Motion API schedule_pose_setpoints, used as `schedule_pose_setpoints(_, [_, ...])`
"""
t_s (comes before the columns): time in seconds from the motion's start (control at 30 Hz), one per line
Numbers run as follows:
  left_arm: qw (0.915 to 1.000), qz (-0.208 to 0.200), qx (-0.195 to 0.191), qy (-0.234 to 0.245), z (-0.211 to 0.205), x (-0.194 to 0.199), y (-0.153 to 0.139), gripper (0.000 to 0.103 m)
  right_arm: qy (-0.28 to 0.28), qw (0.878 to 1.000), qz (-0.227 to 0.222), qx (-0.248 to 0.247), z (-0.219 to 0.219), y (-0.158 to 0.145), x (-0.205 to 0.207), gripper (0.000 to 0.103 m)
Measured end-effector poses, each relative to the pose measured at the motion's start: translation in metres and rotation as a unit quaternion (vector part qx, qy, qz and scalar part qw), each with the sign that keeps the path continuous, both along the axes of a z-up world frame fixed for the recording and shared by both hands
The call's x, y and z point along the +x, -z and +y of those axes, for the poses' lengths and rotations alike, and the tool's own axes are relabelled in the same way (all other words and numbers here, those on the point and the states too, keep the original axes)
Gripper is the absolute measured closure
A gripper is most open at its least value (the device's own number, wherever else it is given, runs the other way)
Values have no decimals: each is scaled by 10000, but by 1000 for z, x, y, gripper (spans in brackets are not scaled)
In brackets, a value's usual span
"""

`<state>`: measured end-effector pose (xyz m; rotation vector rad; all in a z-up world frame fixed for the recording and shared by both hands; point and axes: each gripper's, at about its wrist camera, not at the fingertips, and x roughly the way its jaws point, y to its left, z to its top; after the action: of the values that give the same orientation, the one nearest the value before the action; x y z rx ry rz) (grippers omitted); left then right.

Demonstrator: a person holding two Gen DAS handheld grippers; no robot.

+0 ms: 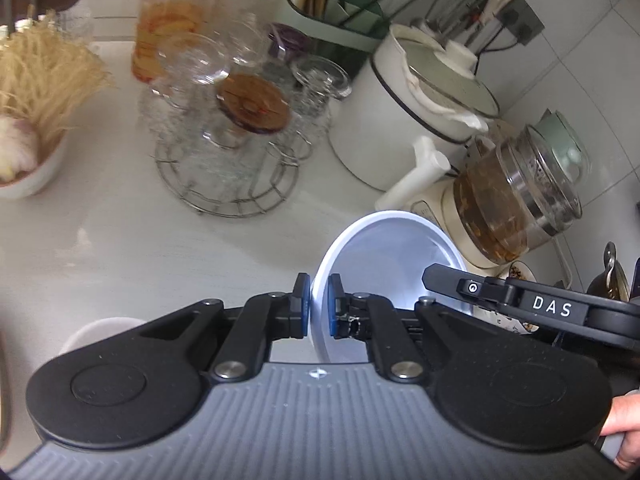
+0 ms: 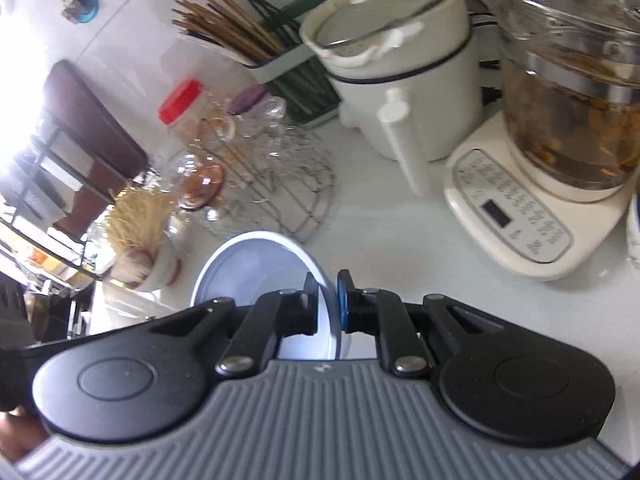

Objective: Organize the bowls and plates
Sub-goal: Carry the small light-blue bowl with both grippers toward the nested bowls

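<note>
Both grippers are on one pale blue bowl (image 1: 384, 256), held tilted above the white counter (image 1: 120, 248). Left gripper (image 1: 319, 306) fingers clamp the rim at one side; right gripper (image 2: 328, 306) fingers clamp the opposite rim. Just behind the bowl: wire glass rack (image 1: 228, 168), white electric pot (image 2: 404, 80), glass kettle on its cream base (image 2: 560, 128). Chopstick holder (image 2: 256, 52) is further back by the wall.

On the white desk (image 1: 120, 240) a wire rack (image 1: 228, 176) holds upturned glasses, with a red-capped jar (image 1: 172, 20) behind it. A white lidded pot (image 2: 400, 80) stands beside a glass kettle (image 2: 568, 92) on its cream base, and chopsticks (image 2: 228, 28) fill a holder.
</note>
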<state>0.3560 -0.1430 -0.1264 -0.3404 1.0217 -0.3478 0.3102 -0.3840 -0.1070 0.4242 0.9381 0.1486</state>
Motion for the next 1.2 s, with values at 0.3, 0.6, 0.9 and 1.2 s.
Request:
schedule_pose_setpoints(0.3, [9997, 45, 227, -92, 48, -3, -13, 93, -81, 9996, 100, 257, 44, 3, 5, 90])
schedule_pose_setpoints(0.6, [9990, 135, 390, -151, 92, -17, -7, 93, -267, 9992, 192, 233, 89, 11, 3, 90])
schedule_pose_setpoints(0.9, [9973, 313, 632, -210, 123, -39, 12, 93, -474, 9980, 340, 251, 123, 34, -10, 90])
schedule_pose_setpoints(1.2, [9955, 567, 744, -131, 136, -50, 38, 92, -551, 9975, 433, -47, 147, 52, -22, 90])
